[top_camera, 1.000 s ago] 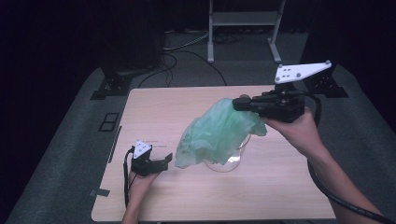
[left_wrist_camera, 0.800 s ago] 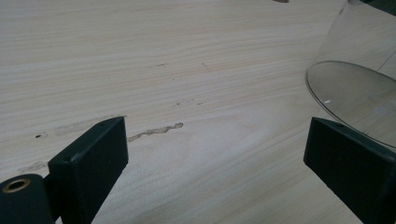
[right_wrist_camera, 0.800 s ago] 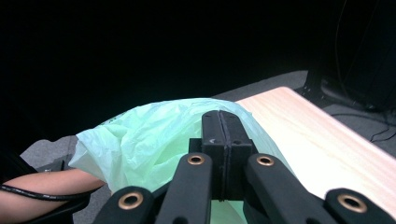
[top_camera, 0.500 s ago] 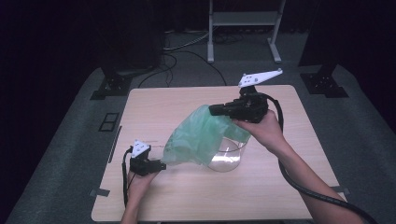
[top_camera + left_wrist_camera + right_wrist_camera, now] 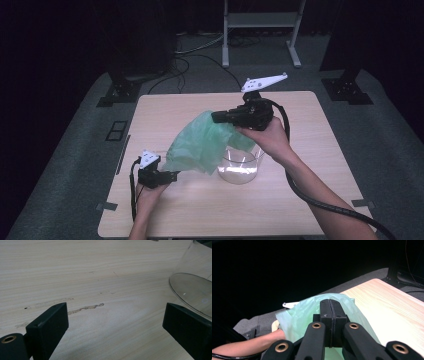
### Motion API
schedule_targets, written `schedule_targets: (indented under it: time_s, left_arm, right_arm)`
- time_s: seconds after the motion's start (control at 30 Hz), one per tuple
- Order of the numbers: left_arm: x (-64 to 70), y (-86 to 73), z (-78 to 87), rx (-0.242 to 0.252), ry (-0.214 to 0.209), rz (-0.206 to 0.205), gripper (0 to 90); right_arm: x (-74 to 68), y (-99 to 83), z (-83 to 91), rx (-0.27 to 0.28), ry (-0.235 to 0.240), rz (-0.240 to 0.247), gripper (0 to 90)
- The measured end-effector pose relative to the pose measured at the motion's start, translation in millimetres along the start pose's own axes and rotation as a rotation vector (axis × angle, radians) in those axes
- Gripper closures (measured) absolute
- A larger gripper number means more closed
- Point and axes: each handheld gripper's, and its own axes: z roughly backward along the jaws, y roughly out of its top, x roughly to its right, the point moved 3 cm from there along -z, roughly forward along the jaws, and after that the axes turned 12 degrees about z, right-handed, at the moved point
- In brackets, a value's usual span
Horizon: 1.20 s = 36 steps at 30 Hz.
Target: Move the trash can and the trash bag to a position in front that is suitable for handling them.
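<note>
A thin, crinkled green plastic bag is clenched in the right claw, draped over a round clear glass bowl mid-table; the left claw is spread wide, near left.

The bag hangs between the left gripper and the right gripper, over the glass bowl on the table.

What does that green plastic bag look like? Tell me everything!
The thin, see-through pale green plastic bag is crumpled and puffy. The right gripper pinches its top edge with jaws shut, holding it above the wooden table. It drapes down over the clear glass bowl, its lower end near the open left gripper.
</note>
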Motion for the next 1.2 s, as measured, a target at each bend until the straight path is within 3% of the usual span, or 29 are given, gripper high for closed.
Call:
schedule_targets:
  time_s: [0.13,0.27,0.47,0.57,0.7,0.93,1.1,1.2]
  left_arm:
    - [-1.5,0.3,0.3,0.006,0.0,0.003,5.3]
    - [-2.1,0.1,0.5,0.005,0.0,0.008,5.3]
    - [-2.1,-0.5,-0.9,0.002,0.0,0.009,5.3]
    - [-1.2,-0.4,-1.2,0.003,0.001,0.009,5.3]
    - [-1.1,-0.4,-1.2,0.004,0.0,0.011,5.3]
    - [-2.6,-0.3,-0.1,0.005,0.001,0.014,5.3]
    - [-2.1,-0.1,-0.2,0.006,0.0,0.014,5.3]
    - [-1.1,0.0,-0.2,0.004,0.005,0.002,5.3]
  right_arm:
    - [6.5,-12.4,-4.8,-0.058,-0.028,0.0,90.0]
    - [23.4,-34.5,-4.8,-0.108,-0.067,-0.039,90.0]
    - [42.9,-65.2,1.7,-0.157,-0.088,-0.096,89.8]
    - [48.0,-76.3,5.0,-0.19,-0.102,-0.105,83.3]
    - [48.0,-77.1,10.4,-0.19,-0.097,-0.103,73.1]
    - [33.7,-63.5,10.4,-0.196,-0.065,-0.023,55.9]
    - [23.2,-56.6,7.6,-0.192,-0.044,0.025,50.4]
    - [18.5,-53.8,3.2,-0.207,-0.057,0.063,50.1]
